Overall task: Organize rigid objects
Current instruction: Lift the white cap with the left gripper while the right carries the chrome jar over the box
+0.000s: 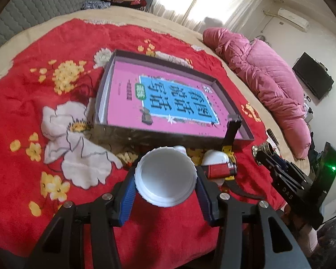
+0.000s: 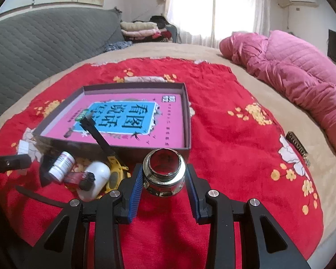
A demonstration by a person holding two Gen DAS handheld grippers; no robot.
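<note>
The left tool (image 1: 165, 179), low in its frame, is clamped on a white plastic lid (image 1: 165, 177), and the right tool (image 2: 164, 177) is clamped on a small glass ink jar (image 2: 164, 171). To do this well, I would carry both level over the near wall of the shallow box (image 2: 188, 121) at mid-frame, clearing the yellow tape measure (image 2: 115, 170) leaning there, then set them on the pink book (image 2: 127, 121).

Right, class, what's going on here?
A person with two handheld grippers is tidying things on a red floral blanket. The left gripper holds a white plastic lid; the right gripper holds a small open glass jar. Both are just short of the shallow cardboard box.
</note>
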